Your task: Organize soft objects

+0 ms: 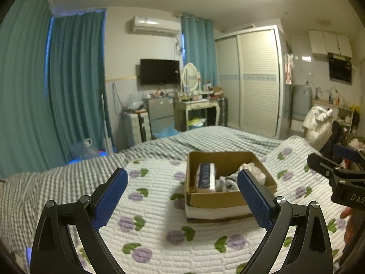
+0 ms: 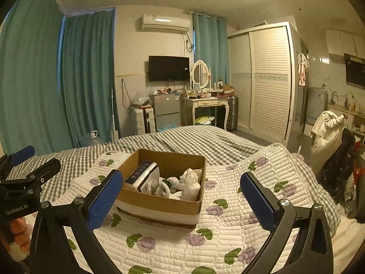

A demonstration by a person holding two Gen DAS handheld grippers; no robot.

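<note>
An open cardboard box (image 1: 219, 198) (image 2: 159, 203) sits on a white quilt with purple flowers (image 1: 159, 228) (image 2: 216, 228) on the bed. Inside lie a dark blue and white tissue pack (image 1: 206, 178) (image 2: 142, 173) on the left and white soft items (image 1: 251, 171) (image 2: 191, 182) on the right, with a white and dark rolled piece (image 2: 166, 186) between. My left gripper (image 1: 182, 182) is open and empty, just short of the box. My right gripper (image 2: 181, 185) is open and empty, with the box between its fingers in view. Each gripper shows at the other view's edge.
A grey checked bedsheet (image 1: 57, 182) (image 2: 182, 139) covers the bed beyond the quilt. Teal curtains (image 1: 68, 91) hang at left. A dressing table (image 2: 205, 105), small fridge (image 2: 165, 109) and wardrobe (image 2: 269, 80) stand at the far wall. Clothes hang on a chair (image 2: 328, 137) at right.
</note>
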